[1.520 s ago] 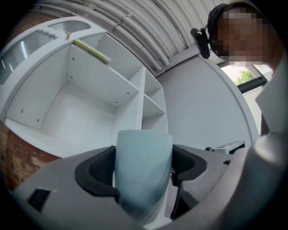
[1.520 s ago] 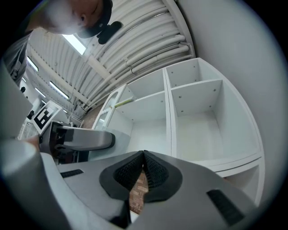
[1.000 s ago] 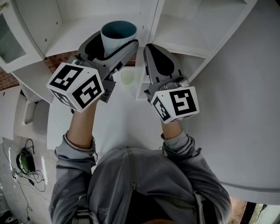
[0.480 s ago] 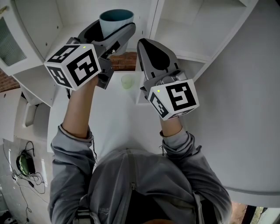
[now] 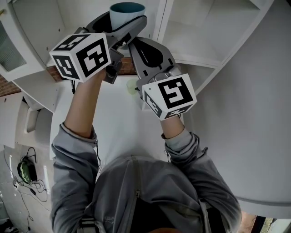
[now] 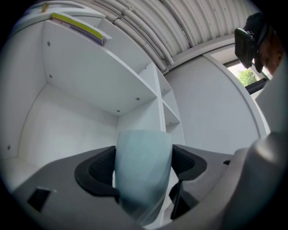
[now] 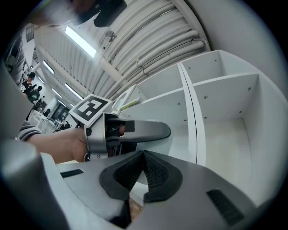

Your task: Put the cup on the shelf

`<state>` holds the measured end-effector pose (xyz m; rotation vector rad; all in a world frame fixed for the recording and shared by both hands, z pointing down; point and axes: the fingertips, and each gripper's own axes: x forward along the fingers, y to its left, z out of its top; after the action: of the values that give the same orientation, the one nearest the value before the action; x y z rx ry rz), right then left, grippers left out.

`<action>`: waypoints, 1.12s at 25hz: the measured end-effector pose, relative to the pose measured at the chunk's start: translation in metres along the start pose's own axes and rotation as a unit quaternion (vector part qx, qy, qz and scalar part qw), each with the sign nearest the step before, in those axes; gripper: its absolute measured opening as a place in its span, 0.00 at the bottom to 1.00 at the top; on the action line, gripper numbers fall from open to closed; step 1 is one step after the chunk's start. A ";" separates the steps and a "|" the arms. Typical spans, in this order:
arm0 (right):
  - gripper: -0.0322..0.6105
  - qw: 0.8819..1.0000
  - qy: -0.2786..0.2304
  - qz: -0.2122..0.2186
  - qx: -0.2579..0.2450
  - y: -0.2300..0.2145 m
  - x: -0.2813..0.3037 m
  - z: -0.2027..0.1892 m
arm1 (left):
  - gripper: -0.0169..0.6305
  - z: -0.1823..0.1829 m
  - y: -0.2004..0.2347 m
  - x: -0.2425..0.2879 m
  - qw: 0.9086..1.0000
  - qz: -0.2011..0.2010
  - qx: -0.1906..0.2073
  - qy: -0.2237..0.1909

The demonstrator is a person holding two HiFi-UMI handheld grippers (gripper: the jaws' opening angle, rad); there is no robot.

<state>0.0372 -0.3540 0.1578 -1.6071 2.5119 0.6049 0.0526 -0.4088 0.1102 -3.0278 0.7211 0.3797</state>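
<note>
A pale cup [image 5: 127, 11] with a teal inside is held upright between the jaws of my left gripper [image 5: 127, 21], raised in front of the left compartment of the white shelf [image 5: 195, 38]. In the left gripper view the cup [image 6: 143, 170] fills the gap between both pads, with the shelf's upper board [image 6: 90, 85] above and behind it. My right gripper [image 5: 136, 44] is shut with nothing in it, just below and right of the cup. Seen from the right gripper view, its pads meet at the right gripper [image 7: 143, 157], and the left gripper [image 7: 128, 132] is just beyond.
A small pale green cup [image 5: 132, 85] stands on the white table [image 5: 118, 123] below the grippers. A vertical divider [image 5: 160, 18] splits the shelf into left and right compartments. The shelf's right compartments [image 7: 229, 117] show nothing in them. Cables lie on the floor [image 5: 25, 175] at left.
Both grippers have risen. The left one has carried the cup up and slightly right toward the shelf, and the right one has moved left, closer under it.
</note>
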 end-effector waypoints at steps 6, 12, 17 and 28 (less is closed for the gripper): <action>0.09 0.999 0.017 -0.029 -0.001 -0.017 0.006 -0.018 | 0.61 -0.011 0.005 0.010 1.000 -0.007 -0.012 0.012; 0.09 0.998 0.038 -0.042 0.002 -0.027 0.015 -0.034 | 0.61 -0.029 0.017 0.025 0.998 0.001 0.005 0.061; 0.09 0.997 0.056 -0.053 -0.007 -0.033 0.021 -0.043 | 0.61 -0.035 0.025 0.030 0.998 -0.007 -0.019 0.059; 0.09 0.995 0.073 -0.059 -0.033 -0.030 0.026 -0.054 | 0.61 -0.051 0.033 0.032 0.996 -0.026 -0.017 0.080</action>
<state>0.0592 -0.4073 0.1915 -1.8706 2.4976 0.5825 0.0772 -0.4552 0.1542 -3.1292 0.6479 0.1502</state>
